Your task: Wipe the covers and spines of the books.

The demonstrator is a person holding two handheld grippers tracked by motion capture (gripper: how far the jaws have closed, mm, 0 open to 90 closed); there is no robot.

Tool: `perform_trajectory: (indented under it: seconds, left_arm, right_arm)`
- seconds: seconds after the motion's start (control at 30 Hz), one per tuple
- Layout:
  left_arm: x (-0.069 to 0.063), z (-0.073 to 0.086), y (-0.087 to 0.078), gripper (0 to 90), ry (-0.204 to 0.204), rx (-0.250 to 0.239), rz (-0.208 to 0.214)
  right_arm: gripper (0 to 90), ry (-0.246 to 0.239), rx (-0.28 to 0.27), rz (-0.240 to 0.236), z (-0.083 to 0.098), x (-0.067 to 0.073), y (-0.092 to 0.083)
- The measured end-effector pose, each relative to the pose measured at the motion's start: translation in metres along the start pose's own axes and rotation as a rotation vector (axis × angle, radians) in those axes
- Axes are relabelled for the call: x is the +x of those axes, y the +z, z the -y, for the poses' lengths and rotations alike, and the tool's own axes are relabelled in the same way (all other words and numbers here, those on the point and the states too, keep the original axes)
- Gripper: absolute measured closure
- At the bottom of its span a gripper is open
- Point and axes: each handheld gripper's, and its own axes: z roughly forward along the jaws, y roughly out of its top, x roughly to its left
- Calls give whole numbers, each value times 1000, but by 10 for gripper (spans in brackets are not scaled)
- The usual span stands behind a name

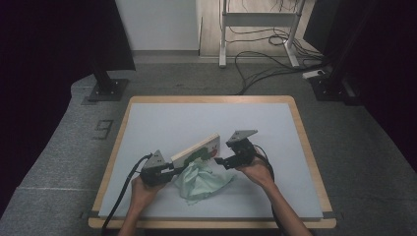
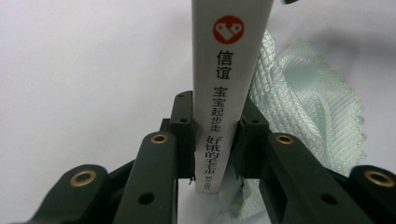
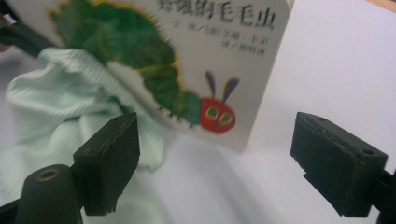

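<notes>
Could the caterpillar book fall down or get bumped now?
It might. The left gripper alone pinches the book at one end of its spine, so the long free end could sag or twist out. The right gripper stands open close to the book's corner, so a careless move could knock it. The green cloth lies crumpled right under the book, so the book or a jaw could catch and drag it.

A thick white board book (image 1: 195, 150) with a green caterpillar and red face on its cover (image 3: 187, 88) stands on edge on the table, tilted, its white spine (image 2: 223, 107) printed with black Chinese characters and a red logo. A crumpled pale green waffle-textured cloth (image 1: 201, 181) lies against its cover side.
</notes>
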Motion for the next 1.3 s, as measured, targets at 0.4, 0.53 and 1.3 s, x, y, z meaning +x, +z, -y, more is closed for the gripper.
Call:
perform_trajectory:
  seconds: [0.4,0.53,1.3]
  left_arm:
    - [0,0,0,720,-10,3,12]
    - [0,0,1,709,-22,7,18]
    - [-34,11,-49,275,-63,19,0]
  right_arm:
    - [189,-45,-26,-68,-11,-10,29]
    - [261,-59,-55,-74,-11,-7,27]
    - [267,-45,-47,-46,-11,-3,26]
